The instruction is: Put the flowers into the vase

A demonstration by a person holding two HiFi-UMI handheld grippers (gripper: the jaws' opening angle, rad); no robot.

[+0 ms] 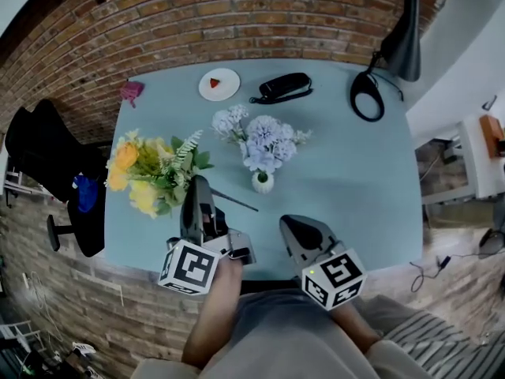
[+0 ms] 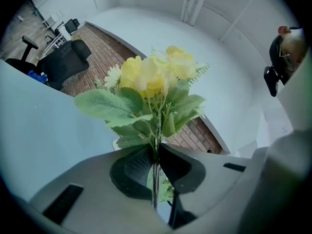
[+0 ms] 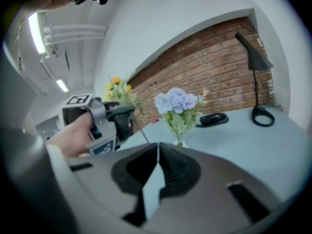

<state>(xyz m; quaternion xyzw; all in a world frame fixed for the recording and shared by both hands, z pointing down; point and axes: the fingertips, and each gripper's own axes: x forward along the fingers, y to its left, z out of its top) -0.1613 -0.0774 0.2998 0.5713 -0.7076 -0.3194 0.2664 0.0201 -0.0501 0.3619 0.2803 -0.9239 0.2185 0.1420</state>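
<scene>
A bunch of yellow flowers [image 1: 146, 168] with green leaves hangs over the table's left side, its thin stem pinched between the pads of my left gripper [image 1: 198, 188]. In the left gripper view the yellow blooms [image 2: 155, 71] rise straight out of the left gripper [image 2: 155, 155], which is shut on the stem. A small white vase [image 1: 263, 182] stands mid-table and holds lilac-blue flowers [image 1: 267, 140]. My right gripper [image 1: 291, 224] is shut and empty, near the front edge. The right gripper view shows the right gripper [image 3: 158, 152], the vase [image 3: 180, 143], the lilac flowers [image 3: 178, 101] and the left gripper [image 3: 109, 121].
On the light blue table [image 1: 355, 180] a white plate [image 1: 218, 84], a black case [image 1: 284, 87] and a black desk lamp [image 1: 394, 54] stand along the far side. A pink object [image 1: 131, 91] lies at the far left corner. A black chair [image 1: 55, 172] stands off the left edge.
</scene>
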